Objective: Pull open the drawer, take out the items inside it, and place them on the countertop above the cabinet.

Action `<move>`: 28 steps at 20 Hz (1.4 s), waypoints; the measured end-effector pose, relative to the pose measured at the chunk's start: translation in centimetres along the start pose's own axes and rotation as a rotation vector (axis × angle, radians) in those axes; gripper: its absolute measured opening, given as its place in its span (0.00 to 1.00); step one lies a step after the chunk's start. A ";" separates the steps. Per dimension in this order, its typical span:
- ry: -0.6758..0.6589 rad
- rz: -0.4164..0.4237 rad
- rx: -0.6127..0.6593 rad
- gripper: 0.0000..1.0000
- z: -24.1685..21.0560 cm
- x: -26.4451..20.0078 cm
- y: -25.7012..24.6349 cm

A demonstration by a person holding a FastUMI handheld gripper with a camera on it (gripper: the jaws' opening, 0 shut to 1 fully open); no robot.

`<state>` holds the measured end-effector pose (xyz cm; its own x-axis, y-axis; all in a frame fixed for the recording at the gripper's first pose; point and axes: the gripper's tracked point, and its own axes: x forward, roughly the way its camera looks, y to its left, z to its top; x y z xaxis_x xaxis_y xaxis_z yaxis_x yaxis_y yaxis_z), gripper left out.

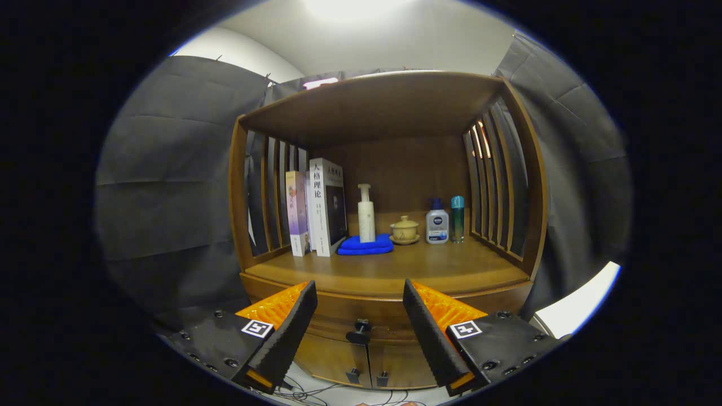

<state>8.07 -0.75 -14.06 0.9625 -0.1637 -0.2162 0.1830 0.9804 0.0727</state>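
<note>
gripper [360,304] agape before drawer knob [361,326]

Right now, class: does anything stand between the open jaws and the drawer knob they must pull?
Nothing visible does. The gripper is open, and the drawer knob sits in the gap just ahead of its jaws, with nothing before it. The drawer is closed.

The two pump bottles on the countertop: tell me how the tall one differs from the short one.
The tall white bottle stands on the folded blue cloth; the short bottle stands straight on the countertop. The tall white bottle is slim with a pale pump; the short bottle is squat with a dark blue pump. Both are upright, beyond the open gripper, whose fingers flank the drawer knob.
</note>
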 end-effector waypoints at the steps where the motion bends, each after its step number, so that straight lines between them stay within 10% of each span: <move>1: 0.011 -0.002 -0.006 0.98 -1.0 0.6 0.1; 19: 0.177 -0.108 -0.036 0.98 -12.5 6.8 0.4; 28: 0.161 -0.121 -0.066 0.47 -12.6 7.6 0.8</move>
<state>12.99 0.21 -27.92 0.8890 -0.2659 -0.3728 0.2765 0.9607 -0.0259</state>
